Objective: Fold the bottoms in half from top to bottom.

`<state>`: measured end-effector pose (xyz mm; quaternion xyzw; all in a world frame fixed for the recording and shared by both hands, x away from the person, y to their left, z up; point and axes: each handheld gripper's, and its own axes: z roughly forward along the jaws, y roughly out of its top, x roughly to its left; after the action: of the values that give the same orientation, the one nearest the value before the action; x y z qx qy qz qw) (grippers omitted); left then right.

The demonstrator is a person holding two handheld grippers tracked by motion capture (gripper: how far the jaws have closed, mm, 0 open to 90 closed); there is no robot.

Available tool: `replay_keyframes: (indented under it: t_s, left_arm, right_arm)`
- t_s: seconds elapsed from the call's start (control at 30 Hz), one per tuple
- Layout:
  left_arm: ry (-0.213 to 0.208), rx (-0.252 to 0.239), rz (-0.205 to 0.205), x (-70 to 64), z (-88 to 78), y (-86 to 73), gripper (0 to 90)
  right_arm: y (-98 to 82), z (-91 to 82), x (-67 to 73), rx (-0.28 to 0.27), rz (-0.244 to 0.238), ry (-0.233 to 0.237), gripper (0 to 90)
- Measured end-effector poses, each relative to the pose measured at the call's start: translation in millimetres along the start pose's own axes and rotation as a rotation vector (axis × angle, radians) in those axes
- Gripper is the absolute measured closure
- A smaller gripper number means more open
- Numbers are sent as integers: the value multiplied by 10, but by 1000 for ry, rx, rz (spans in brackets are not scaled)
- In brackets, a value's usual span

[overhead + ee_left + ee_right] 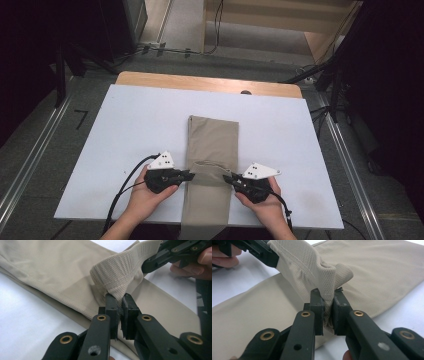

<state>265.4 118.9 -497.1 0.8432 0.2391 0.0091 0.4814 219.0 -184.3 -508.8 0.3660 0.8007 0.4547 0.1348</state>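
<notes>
A folded beige garment [212, 145] lies lengthwise down the middle of the white table top [135, 125], its near end hanging over the front edge. My left gripper [189, 175] is shut on the left end of a raised band of the cloth [120, 277]. My right gripper [226, 177] is shut on the band's right end [312, 270]. Between the two grippers the band is lifted a little off the layer beneath. In the left gripper view the other gripper's jaws [160, 260] pinch the far end of the band, and the right gripper view shows the left one [259, 252] likewise.
A wooden strip [210, 82] borders the table's far edge. Metal rails [30, 160] run along the floor on both sides, with cables [215, 30] and dark stands beyond the table. Bare white surface lies left and right of the garment.
</notes>
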Motion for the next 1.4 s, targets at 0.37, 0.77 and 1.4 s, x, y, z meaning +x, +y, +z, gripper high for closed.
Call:
replay_keyframes:
  t_s: [0.37,0.77,1.4]
  left_arm:
    - [-12,-5,7,-256,-184,-128,860]
    - [-36,14,19,-496,-322,-241,858]
    - [-97,73,52,-866,-476,-391,836]
  right_arm:
    - [-100,-193,304,-8,-16,16,797]
    - [-202,-364,538,-4,-40,42,797]
    - [-390,-627,838,22,-61,93,776]
